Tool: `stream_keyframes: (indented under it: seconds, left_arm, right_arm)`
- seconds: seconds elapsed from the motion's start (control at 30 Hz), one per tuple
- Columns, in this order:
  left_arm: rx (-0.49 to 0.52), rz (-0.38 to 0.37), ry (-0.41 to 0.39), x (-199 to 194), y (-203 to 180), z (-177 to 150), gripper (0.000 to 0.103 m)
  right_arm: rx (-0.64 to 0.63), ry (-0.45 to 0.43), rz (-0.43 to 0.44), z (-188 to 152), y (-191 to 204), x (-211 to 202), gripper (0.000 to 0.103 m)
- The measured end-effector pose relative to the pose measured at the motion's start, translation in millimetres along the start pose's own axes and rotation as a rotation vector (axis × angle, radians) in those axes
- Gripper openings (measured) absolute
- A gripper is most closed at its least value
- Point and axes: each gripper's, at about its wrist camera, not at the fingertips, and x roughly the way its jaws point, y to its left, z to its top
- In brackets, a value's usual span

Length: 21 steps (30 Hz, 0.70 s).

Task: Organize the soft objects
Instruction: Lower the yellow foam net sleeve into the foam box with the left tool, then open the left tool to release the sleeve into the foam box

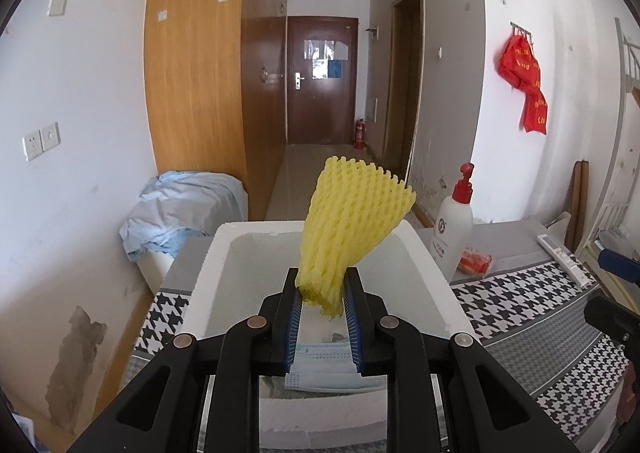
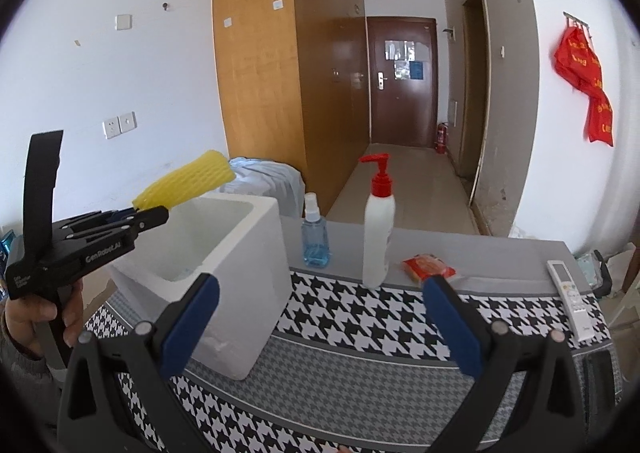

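My left gripper [image 1: 320,285] is shut on the pinched end of a yellow foam net sleeve [image 1: 352,221], which fans out above a white foam box [image 1: 208,265]. Several blue face masks [image 1: 324,365] lie inside the box below the jaws. In the right wrist view a hand holds the left gripper [image 2: 154,213] over the white foam box [image 2: 256,277], the yellow foam net sleeve [image 2: 188,179] sticking out of it. My right gripper [image 2: 320,287] stands open over the patterned cloth with nothing between its fingers.
On the houndstooth cloth [image 2: 360,317] stand a blue spray bottle [image 2: 315,233] and a white pump bottle [image 2: 378,229]. A red packet [image 2: 428,267] and a white remote [image 2: 570,299] lie to the right. Blue bedding [image 1: 184,209] is heaped behind the box.
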Motion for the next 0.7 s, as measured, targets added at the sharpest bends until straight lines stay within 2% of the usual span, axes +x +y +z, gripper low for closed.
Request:
stream_keyframes:
  seconds: [0.07,0.17,0.23,0.33,0.53,0.7]
  left_arm:
    - [0.002,0.003,0.007,2,-2,1,0.022]
    - [0.005,0.024,0.022,5,-2,0,0.033]
    - [-0.003,0.033,0.025,6,-2,0,0.06]
    - [0.003,0.069,0.003,3,-4,-2,0.089]
    - [0.019,0.089,-0.023,-5,-8,-3,0.098]
    - [0.023,0.082,-0.055,-17,-13,-4,0.1]
  right_arm:
    - [-0.001,0.002,-0.001,-1,-1,0,0.103]
    - [-0.001,0.001,0.0,-2,-2,-1,0.103]
    - [0.001,-0.001,-0.001,-3,-3,-2,0.103]
    - [0.0,-0.006,-0.001,-3,-4,-4,0.103]
    - [-0.001,-0.012,0.008,-4,-4,-8,0.103]
    - [-0.002,-0.019,0.006,-6,-6,-15,0.103]
